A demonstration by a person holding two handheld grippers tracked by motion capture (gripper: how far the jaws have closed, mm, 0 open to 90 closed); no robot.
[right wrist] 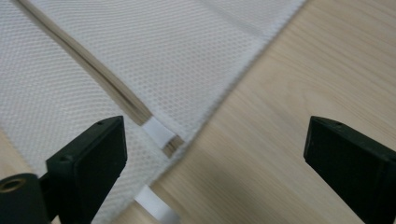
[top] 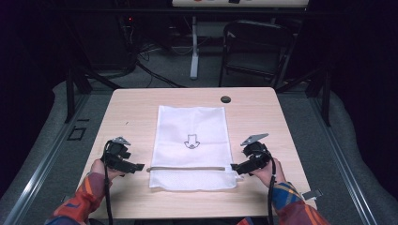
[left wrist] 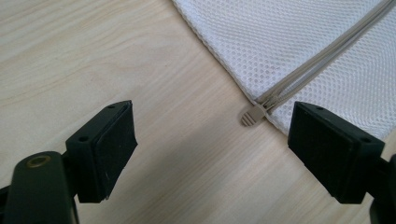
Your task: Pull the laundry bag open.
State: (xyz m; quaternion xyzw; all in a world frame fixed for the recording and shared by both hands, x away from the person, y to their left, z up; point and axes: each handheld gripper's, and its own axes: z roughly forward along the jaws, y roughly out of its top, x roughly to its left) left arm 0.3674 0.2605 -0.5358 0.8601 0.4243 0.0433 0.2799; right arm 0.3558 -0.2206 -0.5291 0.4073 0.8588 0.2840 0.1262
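A pale wooden worktop (top: 126, 117) in a dark room carries a white mesh bag (top: 192, 126), lying flat at its centre with a beige zip (top: 187, 168) across its near end. The left gripper (top: 139, 166) sits just beside the zip's pull (left wrist: 252, 116), fingers apart and empty. The right gripper (top: 234, 168) faces the bag's opposite edge, fingers wide, holding nothing.

No words or numbers can be read; the white mesh bag (top: 191, 145) bears a small dark arrow-like emblem (top: 191, 141), between both grippers, slightly beyond.
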